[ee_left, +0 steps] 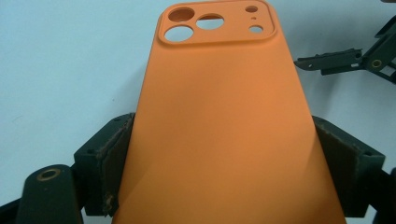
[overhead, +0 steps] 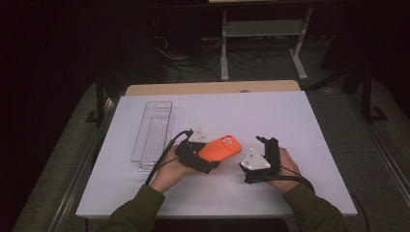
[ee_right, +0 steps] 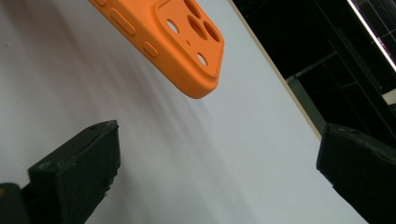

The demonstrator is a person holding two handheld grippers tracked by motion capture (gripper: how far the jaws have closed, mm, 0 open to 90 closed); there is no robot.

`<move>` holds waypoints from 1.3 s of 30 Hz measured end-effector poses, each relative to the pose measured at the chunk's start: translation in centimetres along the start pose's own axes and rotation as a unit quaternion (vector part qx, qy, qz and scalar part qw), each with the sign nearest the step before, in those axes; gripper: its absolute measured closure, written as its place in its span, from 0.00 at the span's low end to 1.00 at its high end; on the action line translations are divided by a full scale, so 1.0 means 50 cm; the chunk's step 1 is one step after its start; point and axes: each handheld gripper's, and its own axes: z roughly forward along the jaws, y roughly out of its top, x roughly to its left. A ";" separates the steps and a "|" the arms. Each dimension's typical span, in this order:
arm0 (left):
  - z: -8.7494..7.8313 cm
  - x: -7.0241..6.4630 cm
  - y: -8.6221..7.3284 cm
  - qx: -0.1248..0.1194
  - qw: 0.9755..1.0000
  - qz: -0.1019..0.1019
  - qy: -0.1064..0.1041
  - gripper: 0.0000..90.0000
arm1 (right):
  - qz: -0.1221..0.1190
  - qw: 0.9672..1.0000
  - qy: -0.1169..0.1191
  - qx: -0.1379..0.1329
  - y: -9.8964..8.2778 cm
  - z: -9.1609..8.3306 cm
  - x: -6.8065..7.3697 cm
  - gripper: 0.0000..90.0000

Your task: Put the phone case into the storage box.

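Left claw (overhead: 212,157): I see it clamped on the orange phone case (overhead: 221,147); in the left gripper view both pads press the case's long edges, one pad (ee_left: 114,163) on each side.
Phone case, position: held in my left claw near the middle of the table (overhead: 290,116), just in front of the person's hands. The camera-cutout end points away from the left claw, toward the right claw.
Phone case, face: smooth back side up in the left gripper view (ee_left: 224,121), round lens holes at the far end.
Phone case, height: in the right gripper view (ee_right: 163,37) it shows its side buttons and casts a soft shadow on the white surface, so that end looks lifted off the table; how far I cannot tell.
Right claw (overhead: 266,145): jaws stand wide apart with nothing between them; in the right gripper view only the white tabletop lies between the two black fingers (ee_right: 79,172).
Right claw, relation: near the case's cutout end, not touching it.
Clear plastic tray (overhead: 152,135): lies flat on the table to the left of the left claw, well apart from the case, long side running away from the person.
Hands: left hand (overhead: 169,169) wraps the left claw's body; right hand (overhead: 285,169) grips the right one.
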 end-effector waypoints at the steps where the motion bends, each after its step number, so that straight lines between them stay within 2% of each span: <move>1: 0.000 0.000 0.000 -0.001 1.000 0.000 0.000 0.18 | -0.003 1.000 -0.002 0.001 0.000 0.000 0.001 0.00; 16: 0.003 -0.004 -0.001 -0.009 1.000 -0.012 -0.001 0.18 | -0.044 0.999 -0.030 -0.003 0.001 0.001 0.010 0.00; 21: 0.004 -0.004 0.000 -0.009 1.000 -0.008 -0.001 0.18 | -0.057 0.998 -0.041 -0.006 0.000 0.002 0.014 0.00; 22: 0.004 -0.004 0.000 -0.009 1.000 -0.008 -0.001 0.18 | -0.068 0.997 -0.043 -0.005 0.000 0.001 0.012 0.00; 30: 0.004 -0.004 0.000 -0.009 1.000 -0.008 -0.001 0.18 | -0.092 0.994 -0.056 -0.010 0.000 0.002 0.015 0.00; 32: 0.004 -0.005 0.000 -0.009 1.000 -0.011 -0.002 0.18 | -0.114 0.992 -0.060 -0.008 0.000 0.002 0.013 0.00; 36: 0.005 -0.006 -0.001 -0.009 1.000 -0.016 -0.003 0.18 | -0.124 0.990 -0.064 -0.008 0.001 0.002 0.015 0.00; 39: 0.004 -0.005 0.000 -0.009 1.000 -0.012 -0.002 0.18 | -0.126 0.990 -0.069 -0.009 0.002 0.000 0.018 0.00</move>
